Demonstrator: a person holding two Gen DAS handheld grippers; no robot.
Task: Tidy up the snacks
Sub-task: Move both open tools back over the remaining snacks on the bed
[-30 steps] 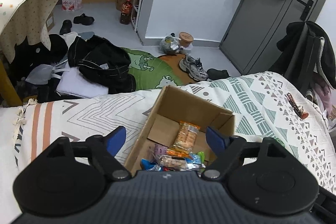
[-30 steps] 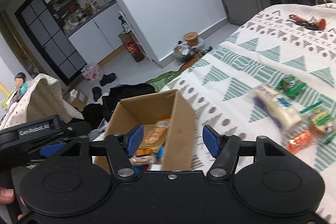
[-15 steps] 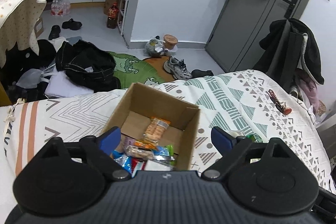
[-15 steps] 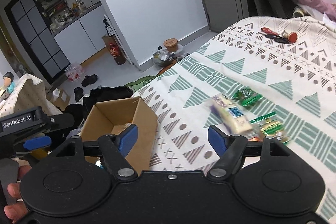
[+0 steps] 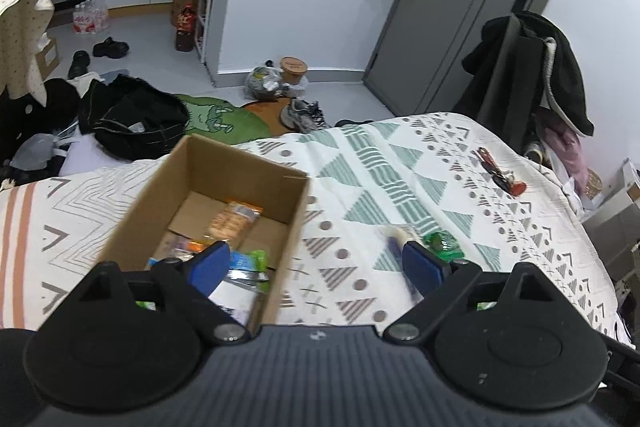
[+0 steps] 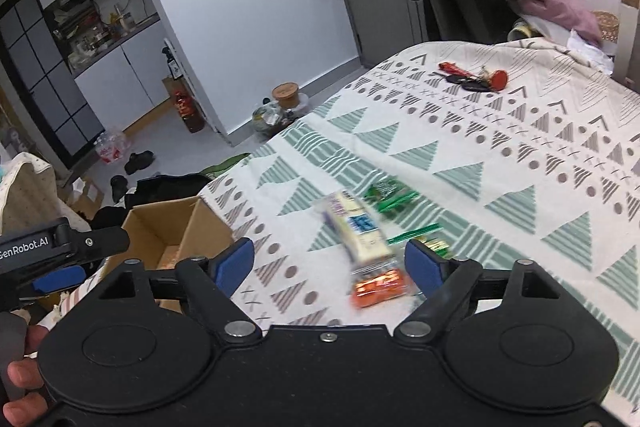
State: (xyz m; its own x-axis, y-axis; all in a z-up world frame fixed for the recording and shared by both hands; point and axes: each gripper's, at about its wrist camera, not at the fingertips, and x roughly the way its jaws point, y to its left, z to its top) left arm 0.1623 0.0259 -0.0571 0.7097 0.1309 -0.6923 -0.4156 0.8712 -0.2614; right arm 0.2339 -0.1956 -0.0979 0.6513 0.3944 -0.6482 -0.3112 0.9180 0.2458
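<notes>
The right gripper [image 6: 328, 263] had swung away from the cardboard box [image 6: 176, 227] within the last second: a second earlier the box filled the space between its fingers, and now the loose snacks on the bedspread [image 6: 500, 155] did. Its jaws stood wide apart, holding nothing. Between them, toward 12 o'clock, lay the cream snack bar [image 6: 356, 227], with the orange packet [image 6: 378, 289] just nearer and touching or nearly touching it, and the green wrappers [image 6: 390, 193] beyond at about 1 o'clock. All were blurred, so labels could not be read.

The left gripper [image 5: 316, 263] had also drifted: the box [image 5: 216, 195], earlier centred under it, now sat at 10 to 11 o'clock, one blue fingertip over its contents. Its jaws were equally spread and empty. Several snacks, among them an orange-wrapped cracker pack [image 5: 232, 221], already lay inside the box.

This probably meant one drop-off was finished and the next pick was beginning, most likely the snack bar or the orange packet. Some snacks were left on the bed, so the sorting looked partly done.
</notes>
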